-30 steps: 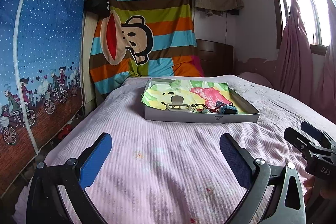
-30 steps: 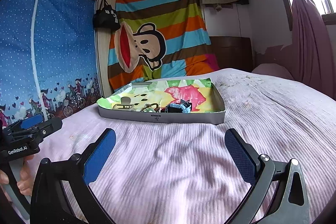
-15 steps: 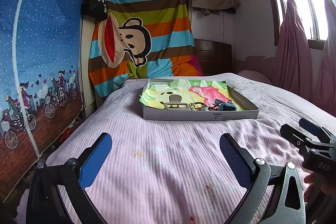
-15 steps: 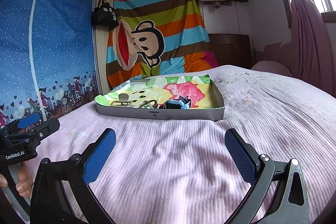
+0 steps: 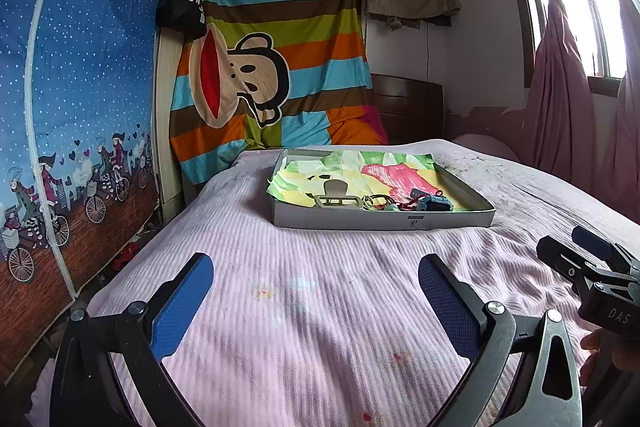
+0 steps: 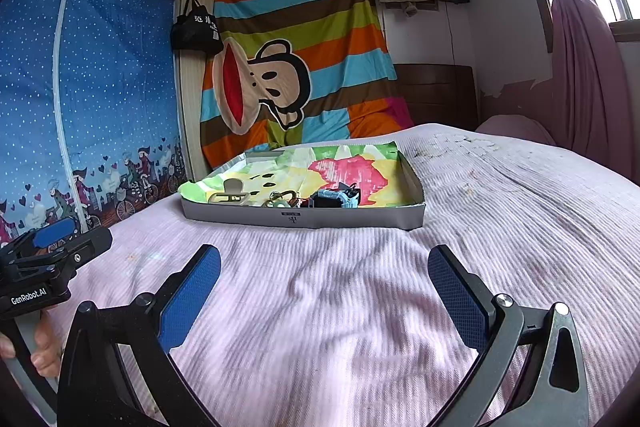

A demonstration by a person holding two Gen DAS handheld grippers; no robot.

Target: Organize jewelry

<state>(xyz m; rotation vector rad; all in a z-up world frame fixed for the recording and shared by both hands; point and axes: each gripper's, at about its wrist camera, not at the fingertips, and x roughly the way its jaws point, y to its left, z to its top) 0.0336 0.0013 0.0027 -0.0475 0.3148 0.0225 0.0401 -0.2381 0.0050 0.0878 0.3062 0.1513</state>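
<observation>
My left gripper (image 5: 316,301) jaws apart, my right gripper (image 6: 326,293) jaws apart, 1 tray (image 5: 380,219) of jewelry (image 5: 384,203) ahead on pink bedspread (image 5: 320,267).

We see a bed cover (image 5: 320,287) of soft pink cloth with thin ribs, rough and matt. On it sits a grey box (image 5: 380,219) that looks like smooth matt cardboard, lined with crinkly painted paper (image 5: 384,173). In the box lie a dull tan plastic clip (image 5: 338,197), a shiny metal ring (image 5: 374,201) and a blue plastic block (image 6: 334,198). The left gripper (image 5: 316,301) and the right gripper (image 6: 324,291) have black matt arms, shiny metal bolts and bumpy blue rubbery pads (image 5: 182,305). The striped monkey sheet (image 5: 276,75) is soft cloth. The headboard (image 5: 408,107) is dark smooth wood
</observation>
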